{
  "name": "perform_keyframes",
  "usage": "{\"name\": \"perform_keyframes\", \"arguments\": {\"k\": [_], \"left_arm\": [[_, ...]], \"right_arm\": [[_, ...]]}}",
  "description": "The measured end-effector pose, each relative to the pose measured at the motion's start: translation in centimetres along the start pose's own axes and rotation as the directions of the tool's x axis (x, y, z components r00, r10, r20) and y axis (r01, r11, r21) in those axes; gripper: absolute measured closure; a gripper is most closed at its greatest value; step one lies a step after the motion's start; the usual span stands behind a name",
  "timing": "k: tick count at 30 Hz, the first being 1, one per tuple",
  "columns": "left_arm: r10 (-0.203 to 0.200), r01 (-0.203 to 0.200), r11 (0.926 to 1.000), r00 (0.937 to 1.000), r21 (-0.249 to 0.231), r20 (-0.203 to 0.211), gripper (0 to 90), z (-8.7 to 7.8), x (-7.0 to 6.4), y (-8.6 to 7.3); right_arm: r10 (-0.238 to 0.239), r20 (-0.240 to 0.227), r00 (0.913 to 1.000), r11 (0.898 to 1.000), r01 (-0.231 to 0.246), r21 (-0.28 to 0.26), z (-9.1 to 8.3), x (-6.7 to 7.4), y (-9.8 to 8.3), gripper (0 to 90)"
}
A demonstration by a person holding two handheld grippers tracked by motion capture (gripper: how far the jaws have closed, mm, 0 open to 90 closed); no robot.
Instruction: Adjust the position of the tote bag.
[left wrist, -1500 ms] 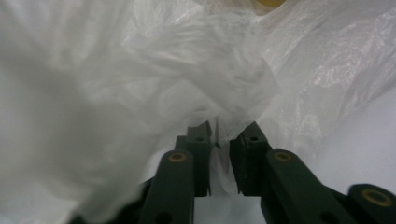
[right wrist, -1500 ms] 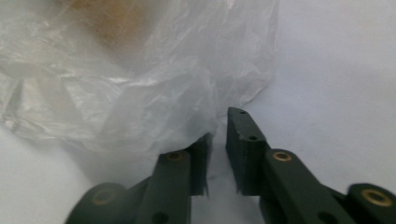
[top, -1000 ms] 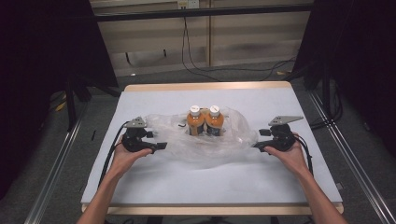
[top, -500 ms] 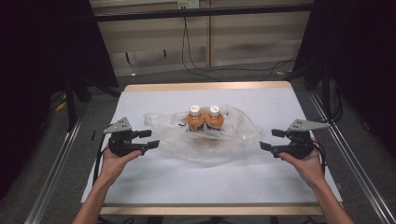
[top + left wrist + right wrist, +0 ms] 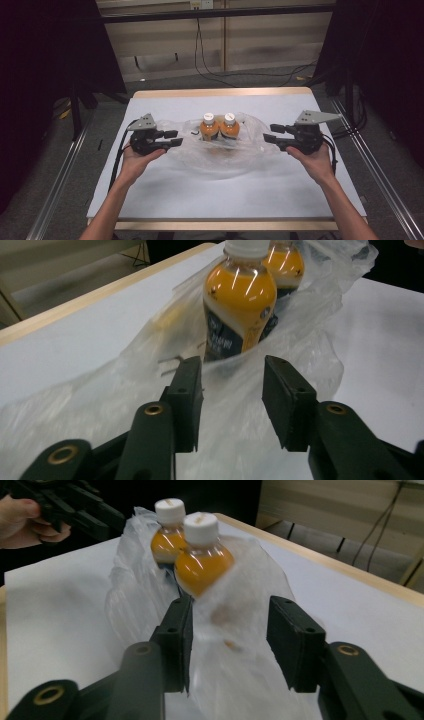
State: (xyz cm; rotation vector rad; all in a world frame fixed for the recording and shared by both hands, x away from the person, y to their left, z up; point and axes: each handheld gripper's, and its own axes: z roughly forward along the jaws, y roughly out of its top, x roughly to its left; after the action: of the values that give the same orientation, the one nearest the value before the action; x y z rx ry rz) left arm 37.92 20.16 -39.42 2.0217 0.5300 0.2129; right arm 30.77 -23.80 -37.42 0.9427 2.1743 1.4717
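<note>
White table (image 5: 150,200) | 2 orange bottles (image 5: 220,128) in 1 plastic bag (image 5: 220,155) | 2 hand-held grippers (image 5: 172,138) (image 5: 272,134) part-open, closing, empty

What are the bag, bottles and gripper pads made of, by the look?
Bag: thin clear plastic film, glossy, crinkled and see-through. Bottles: likely clear rigid plastic with sharp highlights, orange liquid inside, dark wrap label, white matt caps, probably plastic. Gripper pads: black, matt, flat blocks with small holes; rubber or plastic, can't tell.
</note>
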Motion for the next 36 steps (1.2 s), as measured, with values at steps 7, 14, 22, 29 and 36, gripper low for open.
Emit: {"name": "perform_keyframes", "arguments": {"k": [7,14,22,29,36], "left_arm": [[0.001,-0.001,0.9993,0.9999,0.036,-0.012,67.0,2.8,1.0,1.5],[0.019,-0.018,0.9925,0.9997,0.121,-0.012,77.0,5.1,1.9,2.1],[0.058,-0.064,0.9648,0.9979,0.255,0.028,78.3,8.2,1.9,0.8],[0.11,-0.127,0.9309,0.9916,0.342,0.068,80.4,9.5,1.1,0.2],[0.112,-0.13,0.9129,0.9913,0.387,0.069,80.3,10.1,1.0,-0.7]], "right_arm": [[-0.042,-0.074,0.9964,0.998,0.045,0.034,3.1,0.7,2.1,70.1],[-0.075,-0.084,0.9936,0.985,0.087,0.147,6.1,1.4,2.4,86.7],[-0.075,-0.043,0.9963,0.954,0.084,0.288,8.9,-0.6,0.6,89.4],[-0.059,-0.034,0.9977,0.914,0.068,0.399,11.3,-1.7,-1.3,89.3],[-0.068,-0.044,0.9967,0.888,0.08,0.454,13.3,-1.4,-2.5,90.0]]}}
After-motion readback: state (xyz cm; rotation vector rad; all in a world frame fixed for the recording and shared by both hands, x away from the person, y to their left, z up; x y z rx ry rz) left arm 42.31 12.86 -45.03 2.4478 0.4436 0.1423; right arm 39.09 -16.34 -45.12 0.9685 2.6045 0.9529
